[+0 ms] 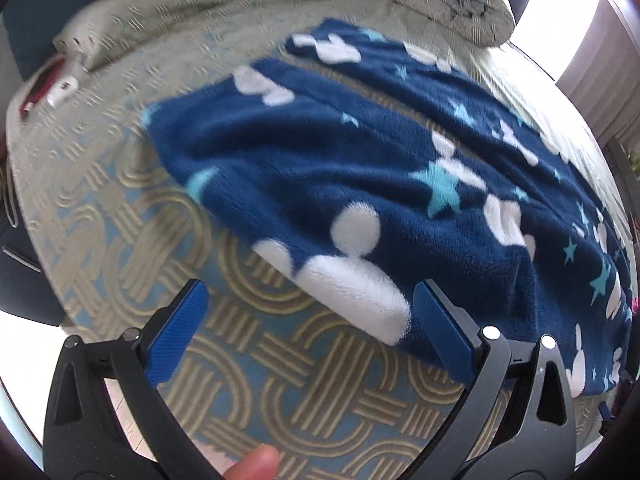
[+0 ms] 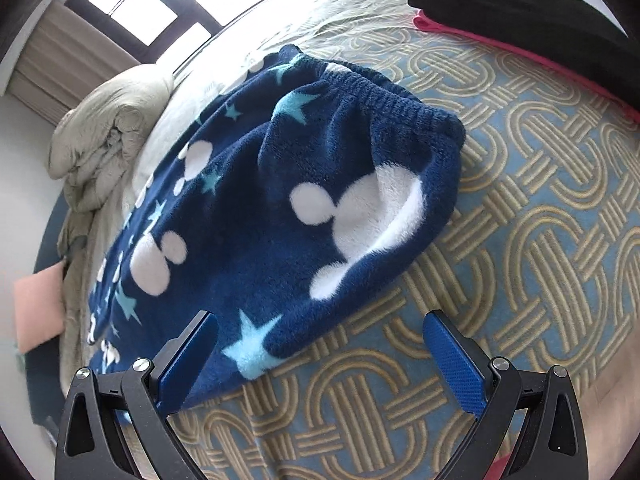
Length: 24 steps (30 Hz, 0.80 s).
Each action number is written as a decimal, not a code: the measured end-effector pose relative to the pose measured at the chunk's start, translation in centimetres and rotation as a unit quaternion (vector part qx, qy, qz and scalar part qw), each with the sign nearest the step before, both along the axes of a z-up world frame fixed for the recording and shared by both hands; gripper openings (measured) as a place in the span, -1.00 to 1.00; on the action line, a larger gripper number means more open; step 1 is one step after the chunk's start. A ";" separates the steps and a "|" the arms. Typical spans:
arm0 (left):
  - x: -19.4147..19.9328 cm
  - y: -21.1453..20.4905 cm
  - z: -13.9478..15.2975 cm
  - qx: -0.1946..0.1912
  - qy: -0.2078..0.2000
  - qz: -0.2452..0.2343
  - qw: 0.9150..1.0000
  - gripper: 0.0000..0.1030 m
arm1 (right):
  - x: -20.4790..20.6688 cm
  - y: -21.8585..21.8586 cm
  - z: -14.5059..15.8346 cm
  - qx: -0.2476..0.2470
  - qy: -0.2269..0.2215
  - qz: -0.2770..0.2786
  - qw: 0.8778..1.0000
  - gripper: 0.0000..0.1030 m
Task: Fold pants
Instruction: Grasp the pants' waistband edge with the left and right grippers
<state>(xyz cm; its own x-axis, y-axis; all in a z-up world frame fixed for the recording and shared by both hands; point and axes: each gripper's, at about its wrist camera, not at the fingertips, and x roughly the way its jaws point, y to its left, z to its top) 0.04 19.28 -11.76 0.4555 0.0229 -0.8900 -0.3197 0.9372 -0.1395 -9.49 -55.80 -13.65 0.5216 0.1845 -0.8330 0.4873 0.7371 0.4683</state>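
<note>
Navy fleece pants (image 1: 360, 168) with white mouse shapes and light blue stars lie spread on a patterned bedspread (image 1: 160, 240). In the left wrist view both legs show, with a strip of bedspread between them. My left gripper (image 1: 308, 312) is open and empty just above the near leg's edge. In the right wrist view the pants (image 2: 280, 200) show their ribbed waistband (image 2: 384, 92) at the far end. My right gripper (image 2: 320, 344) is open and empty at the near edge of the pants, its left finger over the fabric.
A rumpled beige duvet (image 2: 108, 128) is piled at the bed's far end by the window. Black and pink folded clothes (image 2: 520, 12) lie at the top right of the right wrist view. A small white and red item (image 1: 60, 88) lies near the bed's left edge.
</note>
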 end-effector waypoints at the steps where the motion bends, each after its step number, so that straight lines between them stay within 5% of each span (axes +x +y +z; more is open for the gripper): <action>1: 0.3 -0.2 -0.3 -0.003 0.004 -0.002 1.000 0.98 | 0.0 -0.1 -0.1 0.002 0.001 -0.002 1.000 1.00; 12: 2.4 0.4 -1.1 -0.023 0.004 -0.008 1.000 0.98 | 0.7 -0.8 -0.3 0.021 -0.016 -0.033 0.999 0.89; 17: 2.5 1.4 -1.5 -0.065 0.010 -0.019 0.998 0.98 | 1.8 -0.5 -0.5 0.022 -0.023 -0.034 0.999 0.81; 19: 2.5 1.8 -1.3 -0.084 0.009 -0.020 0.996 0.98 | 2.0 -0.4 -0.5 0.016 -0.028 -0.035 0.999 0.64; 21: 2.6 2.5 -1.0 -0.108 0.002 -0.010 0.994 0.79 | 2.2 -0.5 -0.6 0.014 -0.030 -0.032 0.999 0.26; 22: 2.7 2.7 -0.9 -0.114 -0.002 -0.005 0.993 0.44 | 2.3 -0.7 -0.7 0.016 -0.031 -0.033 0.999 0.13; 23: 2.7 3.1 -0.7 -0.120 -0.003 0.001 0.993 -0.11 | 2.4 -0.9 -0.9 0.020 -0.029 -0.034 0.999 -0.18; 24: 2.8 3.5 -0.7 -0.129 -0.003 0.012 0.992 -0.38 | 2.5 -1.1 -1.1 0.026 -0.026 -0.035 0.999 -0.51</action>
